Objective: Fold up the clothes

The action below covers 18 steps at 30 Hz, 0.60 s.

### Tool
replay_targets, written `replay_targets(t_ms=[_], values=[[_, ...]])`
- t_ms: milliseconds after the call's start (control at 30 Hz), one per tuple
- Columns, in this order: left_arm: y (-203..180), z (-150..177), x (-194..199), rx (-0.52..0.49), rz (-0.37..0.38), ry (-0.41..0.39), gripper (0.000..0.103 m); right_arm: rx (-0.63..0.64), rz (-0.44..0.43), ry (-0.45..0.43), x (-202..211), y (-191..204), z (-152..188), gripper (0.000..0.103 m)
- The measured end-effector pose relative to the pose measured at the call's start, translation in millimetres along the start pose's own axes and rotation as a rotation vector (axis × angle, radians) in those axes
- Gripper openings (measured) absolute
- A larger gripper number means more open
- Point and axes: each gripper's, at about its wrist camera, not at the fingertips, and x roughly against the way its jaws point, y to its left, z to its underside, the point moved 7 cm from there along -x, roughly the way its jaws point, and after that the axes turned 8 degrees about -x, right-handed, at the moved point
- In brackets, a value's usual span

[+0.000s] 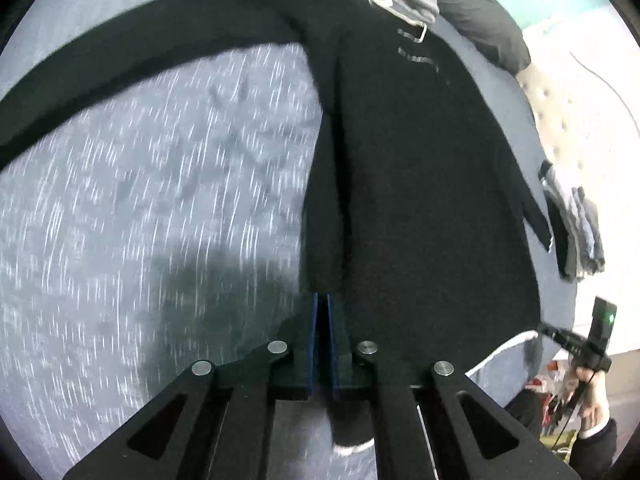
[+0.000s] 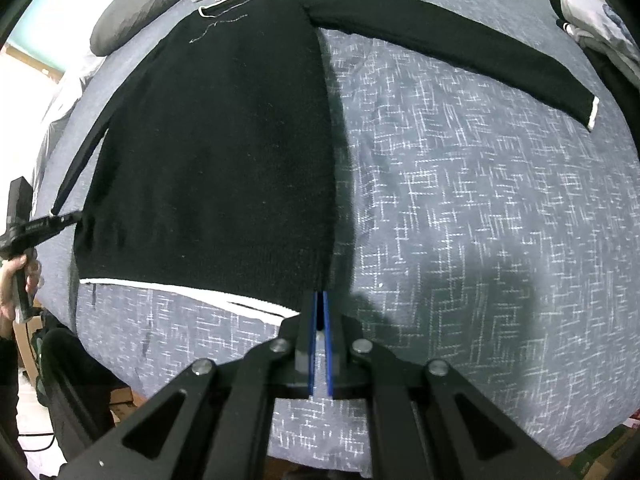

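The black sweater (image 2: 216, 140) lies flat on the patterned bedspread (image 2: 480, 220), long axis running away from both grippers. The left gripper (image 1: 322, 300) and the right gripper (image 2: 320, 300) — each clenched on a hem corner — are equally near.

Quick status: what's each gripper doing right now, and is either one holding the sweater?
Left gripper: shut on the black sweater at its bottom edge.
Right gripper: shut on the sweater's hem corner.
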Motion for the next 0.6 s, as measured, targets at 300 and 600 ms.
replay_targets(t_ms=[300,600], values=[[23.3,-34.7,-6.6,-0.002,0.008,-0.096,0.006,-0.016,-0.02,0.001,11.6,2.5,-11.1,0.005],[34.2,-56.2,-5.3,0.008,0.01,-0.169,0.006,-0.056,-0.1,-0.121,38.3,11.0,-64.2,0.02]])
